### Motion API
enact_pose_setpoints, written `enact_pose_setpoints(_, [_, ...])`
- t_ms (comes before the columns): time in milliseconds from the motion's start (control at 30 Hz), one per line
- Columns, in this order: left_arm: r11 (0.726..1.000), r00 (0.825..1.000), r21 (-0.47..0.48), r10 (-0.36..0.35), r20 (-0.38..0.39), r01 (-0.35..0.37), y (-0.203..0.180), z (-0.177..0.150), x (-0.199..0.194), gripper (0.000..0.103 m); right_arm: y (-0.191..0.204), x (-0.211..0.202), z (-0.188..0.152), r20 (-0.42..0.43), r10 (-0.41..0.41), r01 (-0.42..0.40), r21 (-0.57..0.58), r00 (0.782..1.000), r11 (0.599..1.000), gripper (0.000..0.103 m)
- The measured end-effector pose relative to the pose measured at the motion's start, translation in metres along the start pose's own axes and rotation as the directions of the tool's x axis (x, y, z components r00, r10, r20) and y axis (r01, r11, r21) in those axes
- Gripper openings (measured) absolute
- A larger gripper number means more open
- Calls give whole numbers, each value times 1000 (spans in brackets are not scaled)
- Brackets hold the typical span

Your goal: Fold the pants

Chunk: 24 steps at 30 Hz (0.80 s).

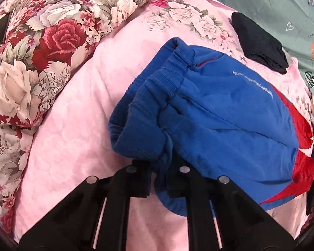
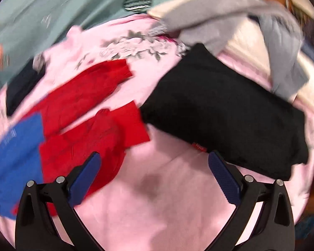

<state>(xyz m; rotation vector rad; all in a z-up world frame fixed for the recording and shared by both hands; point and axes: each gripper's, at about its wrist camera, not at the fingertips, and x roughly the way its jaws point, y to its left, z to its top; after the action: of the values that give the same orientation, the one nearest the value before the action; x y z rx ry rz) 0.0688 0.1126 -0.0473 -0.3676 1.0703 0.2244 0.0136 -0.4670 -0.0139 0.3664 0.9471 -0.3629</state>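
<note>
The blue pants (image 1: 230,108) with red lower legs lie bunched on the pink bed sheet (image 1: 77,125), waistband towards me in the left wrist view. My left gripper (image 1: 159,167) is shut on a fold of blue cloth at the near end of the waistband. In the blurred right wrist view the red legs (image 2: 90,108) spread out to the left, with the blue part (image 2: 16,146) at the far left edge. My right gripper (image 2: 156,167) stands open above bare pink sheet with nothing between its blue pads, its left pad (image 2: 88,175) over the edge of the red cloth.
A folded black garment (image 2: 219,113) lies just beyond the right gripper, grey clothes (image 2: 230,21) behind it. A small dark folded piece (image 1: 259,44) sits past the pants. A floral quilt (image 1: 41,52) bulks at the left, and a teal blanket (image 1: 272,6) covers the far side.
</note>
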Motion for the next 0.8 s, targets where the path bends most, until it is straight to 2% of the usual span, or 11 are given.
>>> enact_pose_setpoints(133, [1000,1000,-21,-19,12,20,2,2,-4,9,7,29,5,-116,156,-151,48,981,987,92])
enact_pose_setpoints(167, [999,1000,-26,-22,14,22,2,3,-5,9,11,34,5,-136,167,-162,49,977,986,88])
enact_pose_setpoints(200, [999,1000,-32,-26,15,27,2,4,-5,9,17,41,4,-163,178,-171,54,970,984,75])
enact_pose_setpoints(300, [999,999,-39,-32,27,33,-1,5,-5,9,30,49,3,-166,186,-180,53,968,982,67])
enact_pose_setpoints(333, [999,999,-33,-25,33,26,-4,5,-5,9,33,50,4,-160,201,-193,64,966,979,41])
enact_pose_setpoints(400, [1000,999,-26,-17,49,18,-8,6,-7,9,34,57,4,-195,280,-262,113,940,958,17])
enact_pose_setpoints(433, [999,998,-31,-13,66,16,-8,6,-11,9,35,56,4,-191,280,-260,123,941,958,16])
enact_pose_setpoints(533, [999,991,-33,5,131,0,-8,6,-29,9,45,13,5,-73,153,-154,-18,986,988,15])
enact_pose_setpoints(667, [999,983,32,22,180,-28,-16,-2,-52,9,57,-35,-11,-5,-10,9,-175,1000,985,21])
enact_pose_setpoints(733, [998,986,50,35,161,-43,-15,-7,-49,9,57,-33,-24,15,-158,156,-259,987,953,75])
enact_pose_setpoints(800, [998,993,42,42,111,-47,-8,-11,-37,9,47,-14,-33,19,-292,286,-281,956,916,81])
